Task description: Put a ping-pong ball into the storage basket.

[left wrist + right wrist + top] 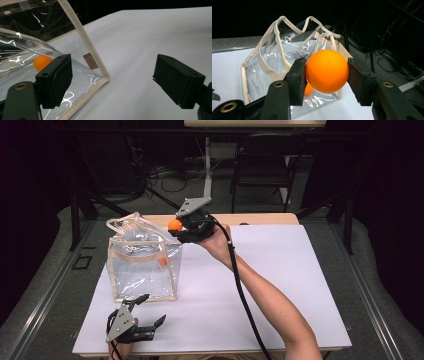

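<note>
A clear plastic bag (142,262) with cream trim and handles stands upright on the white sheet, left of centre. My right gripper (181,227) hovers at the bag's top right corner, shut on an orange ball (174,224); the right gripper view has that ball (327,71) pinched between both pads above the bag (274,62). A second orange ball (162,261) lies inside the bag, also seen through the plastic (41,62) and just under the held ball (308,89). My left gripper (149,311) rests on the sheet in front of the bag, open, nothing between its jaws (112,77).
The white sheet (280,280) covers most of the table, with wide bare space right of the bag. A dark chair (262,167) and a table leg (207,165) stand beyond the far edge. Cables (165,175) lie on the floor there.
</note>
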